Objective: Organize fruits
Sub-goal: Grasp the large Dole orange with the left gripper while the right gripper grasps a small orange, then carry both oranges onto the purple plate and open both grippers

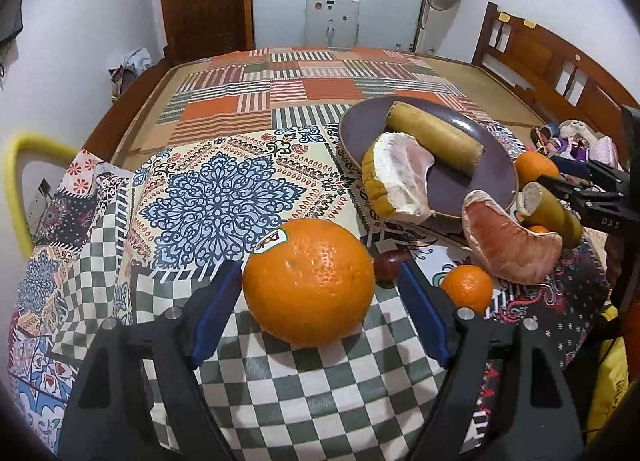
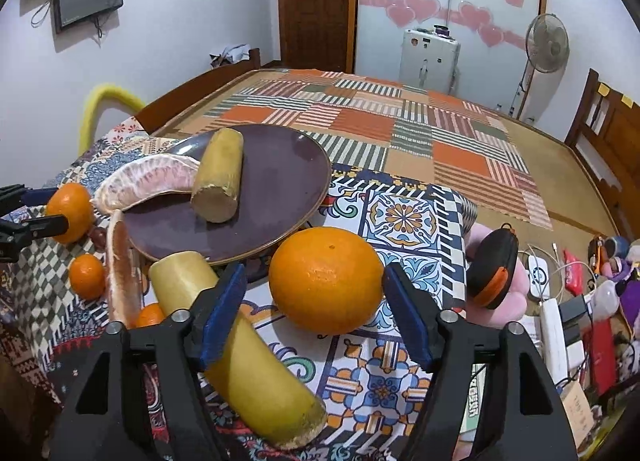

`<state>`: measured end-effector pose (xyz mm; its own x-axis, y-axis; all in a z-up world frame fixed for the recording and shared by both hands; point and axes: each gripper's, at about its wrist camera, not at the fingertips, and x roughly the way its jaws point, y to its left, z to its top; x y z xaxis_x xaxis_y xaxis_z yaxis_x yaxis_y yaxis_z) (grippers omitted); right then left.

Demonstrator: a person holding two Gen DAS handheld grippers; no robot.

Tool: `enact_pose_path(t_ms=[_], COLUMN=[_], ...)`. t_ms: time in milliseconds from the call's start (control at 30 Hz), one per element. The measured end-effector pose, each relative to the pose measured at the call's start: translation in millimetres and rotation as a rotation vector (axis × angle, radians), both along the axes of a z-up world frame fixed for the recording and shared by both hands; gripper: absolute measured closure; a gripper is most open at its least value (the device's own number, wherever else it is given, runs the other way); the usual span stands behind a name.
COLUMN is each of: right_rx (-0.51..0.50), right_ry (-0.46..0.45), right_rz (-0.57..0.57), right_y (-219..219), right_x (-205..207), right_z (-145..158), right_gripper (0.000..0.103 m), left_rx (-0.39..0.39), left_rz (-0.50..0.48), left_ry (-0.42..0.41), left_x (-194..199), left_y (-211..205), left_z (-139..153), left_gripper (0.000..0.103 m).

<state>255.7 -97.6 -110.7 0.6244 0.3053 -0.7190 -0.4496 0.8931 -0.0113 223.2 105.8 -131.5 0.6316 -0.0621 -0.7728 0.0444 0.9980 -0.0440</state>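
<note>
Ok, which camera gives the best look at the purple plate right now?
The right wrist view: the purple plate shows most of its face, holding a sugarcane piece and a pomelo segment. The left wrist view shows the plate farther off, more covered by fruit.

The sticker-bearing orange had glossy, dimpled skin. The plate looked smooth and glazed. The tablecloth was matt printed cloth.
</note>
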Motion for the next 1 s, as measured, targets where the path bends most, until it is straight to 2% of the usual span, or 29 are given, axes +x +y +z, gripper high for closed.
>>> enact_pose_path(t_ms=[267, 400, 567, 1000], right_rx=[0.054, 0.058, 0.066, 0.105], right_ry=[0.066, 0.068, 0.062, -0.068], right_rz=[-0.017, -0.008, -0.007, 0.001], right_y=[-7.9, -5.6, -5.0, 0.7], right_x=[11.8, 10.3, 6.8, -0.2], right_z=[-8.7, -7.6, -3.3, 44.9], right_gripper=[0.035, 0.038, 0.040, 0.040], left_rx=[-0.031, -0.076, -0.057, -0.061], left_rz=[0.035, 0.033, 0.035, 0.032], left_ry=[0.037, 0.036, 0.047, -0.102], left_x=[10.2, 11.3, 11.6, 19.4], left_y=[10.4, 14.8, 10.7, 1.4], left_z=[-14.9, -15.2, -11.6, 47.5], left_gripper=[0.023, 0.033, 0.034, 0.034])
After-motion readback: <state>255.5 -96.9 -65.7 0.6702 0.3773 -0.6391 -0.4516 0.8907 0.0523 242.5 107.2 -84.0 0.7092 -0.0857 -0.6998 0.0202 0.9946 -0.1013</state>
